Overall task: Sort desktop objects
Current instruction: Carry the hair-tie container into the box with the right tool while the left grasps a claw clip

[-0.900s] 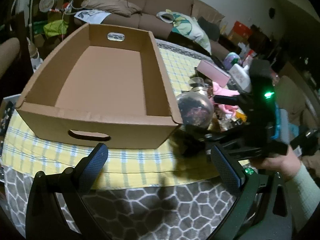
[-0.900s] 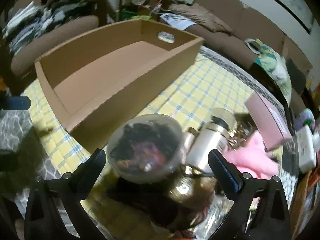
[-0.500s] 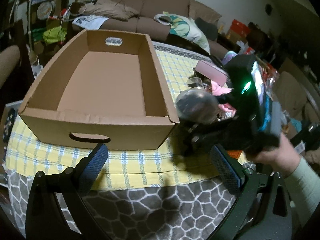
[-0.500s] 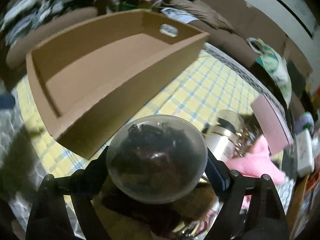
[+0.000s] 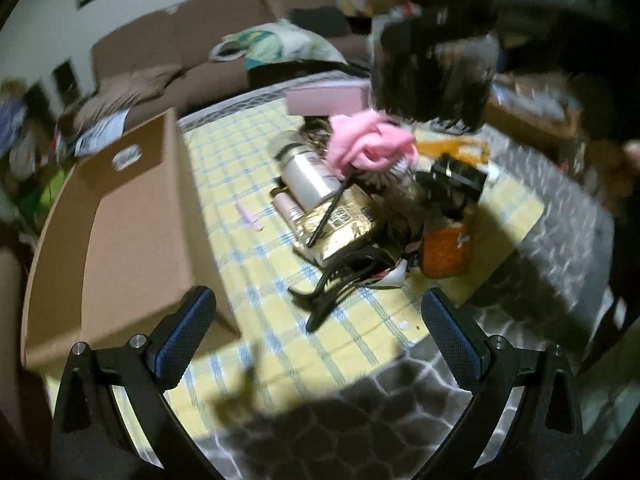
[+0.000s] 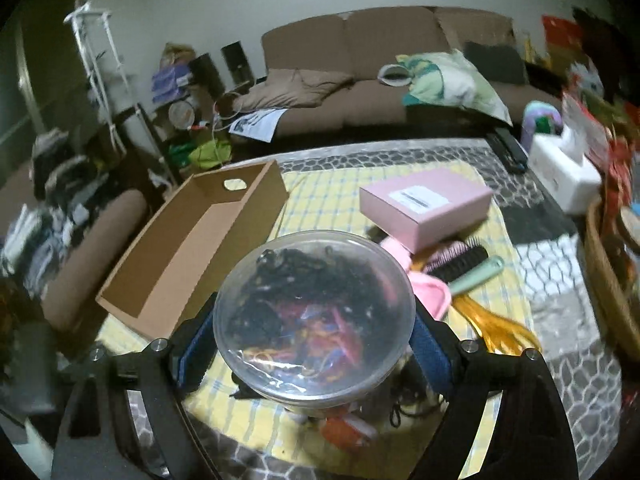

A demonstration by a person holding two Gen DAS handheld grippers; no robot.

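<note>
Clear plastic tub (image 6: 314,316) of hair ties sits clamped in the right gripper (image 6: 314,344), raised above the yellow checked cloth (image 6: 320,196), apparently right of the cardboard box (image 6: 192,248). Left gripper (image 5: 318,332) gapes wide, holding nothing.

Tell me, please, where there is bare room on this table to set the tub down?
The cardboard box is empty inside. The checked cloth is bare between box and pile. Crowded: the pile around the gold packet and pink box.

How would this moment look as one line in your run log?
right gripper: shut on clear tub of hair ties, lifted | left gripper: open, empty | cardboard box: empty | step: carry tub to box
</note>
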